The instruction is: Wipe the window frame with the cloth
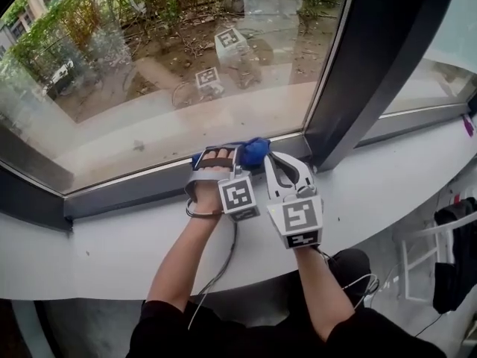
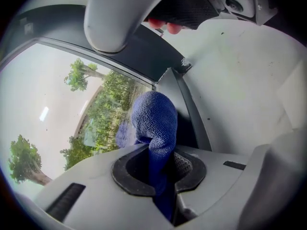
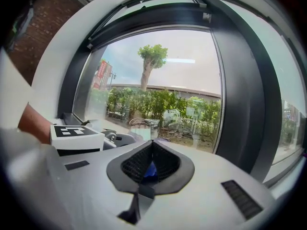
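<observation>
Soft daylight comes in through the window glass (image 1: 186, 66), which carries pale reflections and a milky haze at its left. It lights the white sill (image 1: 387, 185) evenly, leaving only faint shadows. Both gripper views bend strongly toward dark, rounded corners, and their near foreground is soft, while the weave of the blue cloth (image 2: 153, 119) is sharp.
</observation>
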